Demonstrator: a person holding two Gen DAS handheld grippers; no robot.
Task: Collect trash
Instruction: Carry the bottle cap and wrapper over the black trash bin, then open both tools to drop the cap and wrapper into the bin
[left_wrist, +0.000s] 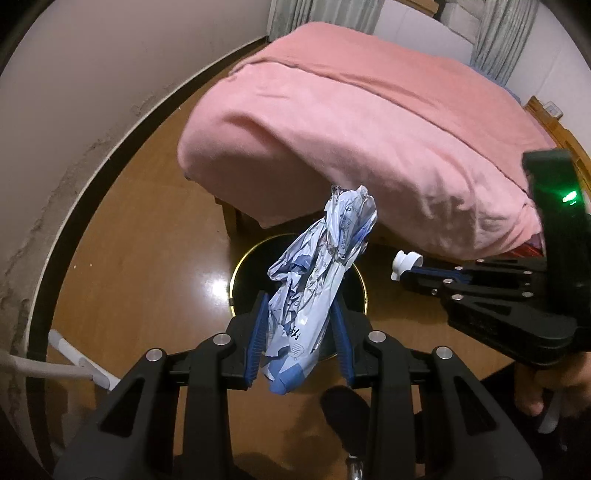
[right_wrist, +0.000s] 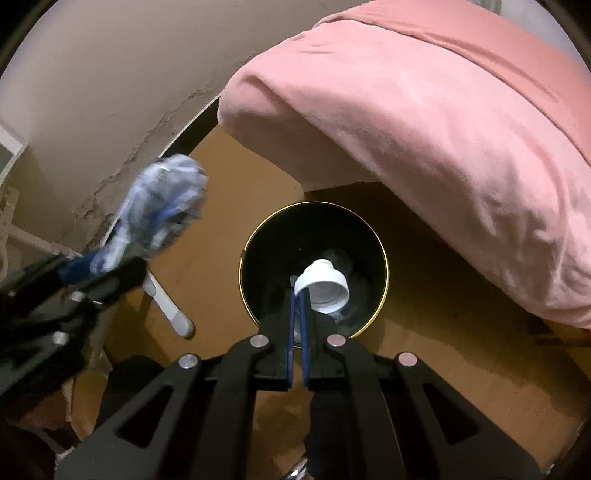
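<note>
A crumpled wrapper (left_wrist: 317, 288) is clamped between the jaws of the left gripper (left_wrist: 301, 325), its loose upper end reaching toward twelve o'clock in the left wrist view, over the far rim of the bin (left_wrist: 364, 291) on the floor (left_wrist: 147, 229). A white cap (right_wrist: 325, 290) is pinched by its rim between the closed jaws of the right gripper (right_wrist: 298, 295); in the right wrist view it hangs over the bin's dark opening, at the centre of the frame.

Several failures are judged possible. The cap is held only by a thin edge, so it could be levered out early and bounce off the rim onto the floor. The wrapper is light and springy; if released while the left gripper is off to the bin's side, it could be caught on a pad or drift past the opening. The two grippers are close together, so a collision is conceivable. The pink blanket (left_wrist: 369, 122) overhangs near the bin at one o'clock and could be snagged.
</note>
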